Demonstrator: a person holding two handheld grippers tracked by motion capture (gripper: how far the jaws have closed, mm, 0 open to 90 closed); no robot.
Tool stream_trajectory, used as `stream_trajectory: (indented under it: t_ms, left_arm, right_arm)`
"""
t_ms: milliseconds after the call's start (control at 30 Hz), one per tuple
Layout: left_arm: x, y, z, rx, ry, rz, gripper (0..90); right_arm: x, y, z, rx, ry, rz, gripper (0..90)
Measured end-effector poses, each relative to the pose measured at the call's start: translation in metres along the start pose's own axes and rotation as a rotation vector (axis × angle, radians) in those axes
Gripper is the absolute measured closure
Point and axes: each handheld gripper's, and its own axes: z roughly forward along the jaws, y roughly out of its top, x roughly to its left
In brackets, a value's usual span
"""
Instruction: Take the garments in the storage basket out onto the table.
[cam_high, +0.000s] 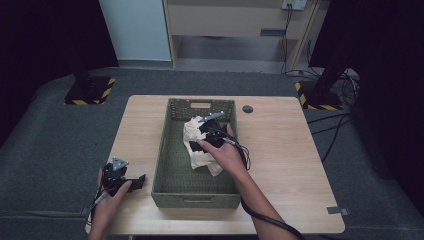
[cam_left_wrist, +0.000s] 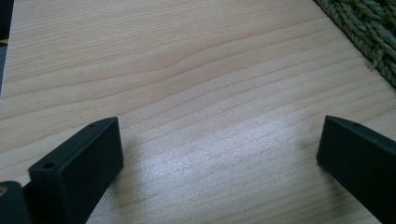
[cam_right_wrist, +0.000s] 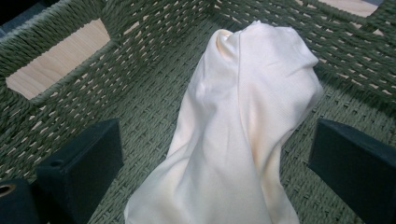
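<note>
Nearest the person, the left gripper (cam_high: 131, 183) is held low over the bare table (cam_high: 280, 150), just outside the near left corner of the basket (cam_high: 172, 197). Its jaws are seen spread wide in the left gripper view, with nothing but wood grain between them.

Farther in, the right gripper (cam_high: 207, 129) is reached into the basket, over the cloth (cam_high: 196, 145). In the right gripper view its jaws are spread to either side of the cloth (cam_right_wrist: 243, 140), which lies between them without being pinched.

The cloth is bunched on the basket floor, around the middle and toward the far half. Its long axis is judged to run near to far along the basket, with a rounded, raised fold pointing to the far wall and its handle slot (cam_high: 200, 105).

Several slips are judged possible from here. If the jaws are closed too high, only a thin top layer may be caught, and the smooth fabric could slide out on lifting. If they are closed too low, the woven floor could be snagged and the basket dragged along. A trailing end may also catch on the rim as the cloth is raised
</note>
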Motion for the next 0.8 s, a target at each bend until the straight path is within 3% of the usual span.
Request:
stream_trajectory:
  t_ms: [800]
  left_arm:
    - [0.000, 0.000, 0.000, 0.000, 0.000, 0.000, 0.0]
  right_arm:
    - [-0.007, -0.004, 0.022, 0.044, -0.021, 0.040, 3.4]
